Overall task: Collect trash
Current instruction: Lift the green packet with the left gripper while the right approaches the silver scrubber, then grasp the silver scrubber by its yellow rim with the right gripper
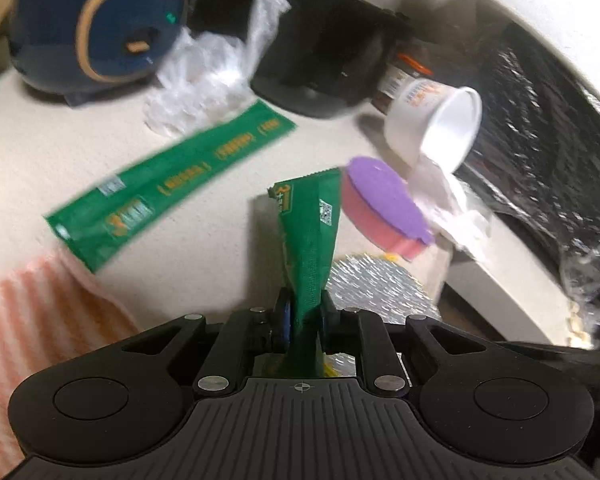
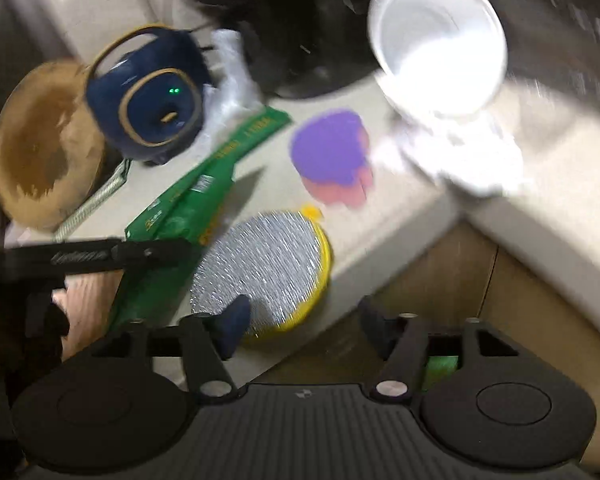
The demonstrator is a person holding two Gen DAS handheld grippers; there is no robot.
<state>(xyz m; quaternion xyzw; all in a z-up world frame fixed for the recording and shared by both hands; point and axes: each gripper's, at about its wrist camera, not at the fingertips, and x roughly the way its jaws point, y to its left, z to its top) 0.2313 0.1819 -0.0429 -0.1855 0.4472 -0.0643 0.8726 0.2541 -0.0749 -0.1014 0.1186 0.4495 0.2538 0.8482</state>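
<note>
My left gripper [image 1: 305, 308] is shut on a crumpled green wrapper [image 1: 310, 232], which stands up from the pads above the beige counter [image 1: 204, 264]. A second, long green wrapper [image 1: 168, 188] lies flat on the counter to the left. A white cup [image 1: 436, 124] lies tipped on its side at the right, with crumpled white tissue [image 1: 456, 208] at its mouth. In the right wrist view, my right gripper [image 2: 304, 320] is open with nothing between its fingers. It hovers over the counter's front edge, near a silver scrubber [image 2: 264, 268]. The white cup [image 2: 436, 36] and tissue [image 2: 460, 156] lie further ahead.
A purple-and-pink sponge [image 1: 384, 208] sits between the held wrapper and the cup. A clear plastic bag [image 1: 212, 76], a dark blue appliance [image 1: 100, 28] and a black appliance [image 1: 324, 52] stand at the back. A striped cloth [image 1: 40, 308] lies front left. A wooden bowl [image 2: 40, 144] is far left.
</note>
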